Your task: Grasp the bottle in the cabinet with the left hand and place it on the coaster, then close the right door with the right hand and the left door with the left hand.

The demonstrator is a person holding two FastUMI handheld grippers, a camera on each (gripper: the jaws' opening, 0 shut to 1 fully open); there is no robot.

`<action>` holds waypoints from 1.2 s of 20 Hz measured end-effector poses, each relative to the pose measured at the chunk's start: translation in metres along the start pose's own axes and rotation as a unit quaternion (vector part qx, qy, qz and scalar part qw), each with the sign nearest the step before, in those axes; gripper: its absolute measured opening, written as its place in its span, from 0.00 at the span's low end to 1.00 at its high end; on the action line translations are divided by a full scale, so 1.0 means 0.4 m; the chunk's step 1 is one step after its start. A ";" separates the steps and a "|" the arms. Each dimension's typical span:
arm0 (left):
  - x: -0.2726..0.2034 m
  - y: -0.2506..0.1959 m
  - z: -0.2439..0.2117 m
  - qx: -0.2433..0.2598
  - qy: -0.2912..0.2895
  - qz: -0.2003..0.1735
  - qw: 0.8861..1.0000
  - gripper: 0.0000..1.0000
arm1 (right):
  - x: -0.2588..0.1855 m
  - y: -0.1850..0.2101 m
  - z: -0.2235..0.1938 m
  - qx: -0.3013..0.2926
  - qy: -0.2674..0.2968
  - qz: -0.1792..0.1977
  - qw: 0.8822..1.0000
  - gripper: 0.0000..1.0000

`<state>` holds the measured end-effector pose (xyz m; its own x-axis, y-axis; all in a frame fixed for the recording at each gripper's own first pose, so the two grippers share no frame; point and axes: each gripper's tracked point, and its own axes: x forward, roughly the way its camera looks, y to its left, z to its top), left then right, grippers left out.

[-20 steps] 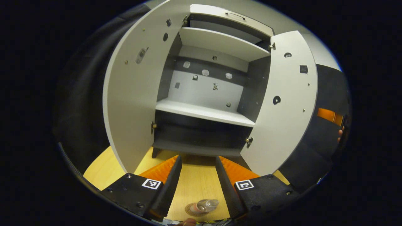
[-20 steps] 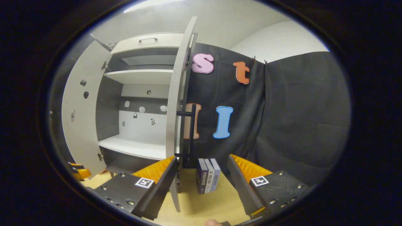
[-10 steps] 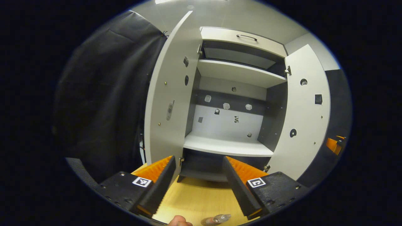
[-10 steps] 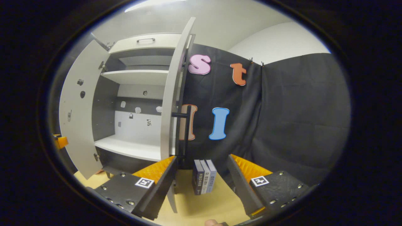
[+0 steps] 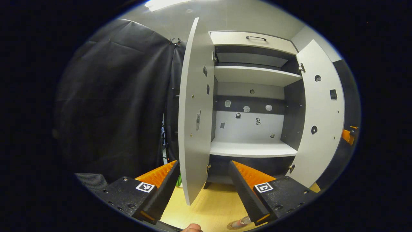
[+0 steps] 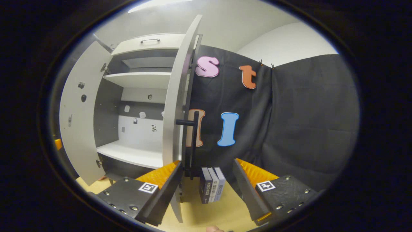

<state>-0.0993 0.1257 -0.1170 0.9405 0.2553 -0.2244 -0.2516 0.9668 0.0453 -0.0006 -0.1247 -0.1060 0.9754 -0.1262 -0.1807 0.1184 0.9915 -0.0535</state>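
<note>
Right gripper [image 6: 206, 190] spread and empty, lined up on the edge of the right door [image 6: 173, 122]; left gripper [image 5: 202, 190] likewise spread, facing the left door [image 5: 194, 129].

The bottle [image 5: 244, 221] already sits on the coaster [image 5: 234, 225] on the wooden table [image 5: 212, 206], low in the left gripper view, so the cabinet [image 5: 254, 96] shelves are bare and door-closing is the step in hand. In the right gripper view the door's dark handle [image 6: 190, 145] stands just past the fingertips, with a row of books [image 6: 211, 188] on the table beyond. Best, I judge, to press one finger flat against the outer face near the handle and sweep in an arc about the hinges, steadily, keeping clear of the books. The left gripper should wait until the right door is shut.
</note>
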 end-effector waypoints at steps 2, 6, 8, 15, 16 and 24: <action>0.007 -0.015 0.005 -0.009 0.000 -0.007 1.000 0.97 | 0.000 0.024 -0.001 0.011 0.003 0.019 1.000 0.96; 0.015 -0.031 0.019 -0.007 -0.005 -0.016 1.000 0.97 | -0.005 0.108 0.004 0.012 0.001 0.058 0.998 0.96; 0.010 -0.030 0.020 0.002 -0.007 -0.019 1.000 0.97 | -0.003 0.158 0.006 0.013 0.004 0.079 0.997 0.95; -0.012 0.037 -0.011 0.011 0.006 0.013 1.000 0.97 | 0.021 0.246 0.003 0.024 0.011 0.136 0.990 0.96; -0.013 0.047 -0.014 0.004 0.009 0.019 1.000 0.97 | 0.027 0.255 0.000 0.023 0.015 0.138 0.990 0.96; -0.021 0.111 -0.045 -0.043 0.027 0.053 0.997 0.97 | 0.016 0.407 -0.016 0.018 0.025 0.211 0.977 0.96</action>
<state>-0.1225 0.1663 -0.1306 0.8943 0.3529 -0.2751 -0.3699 0.9290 -0.0108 0.0237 0.0359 -0.1220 0.9287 0.2938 -0.2262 -0.2853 0.9559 0.0702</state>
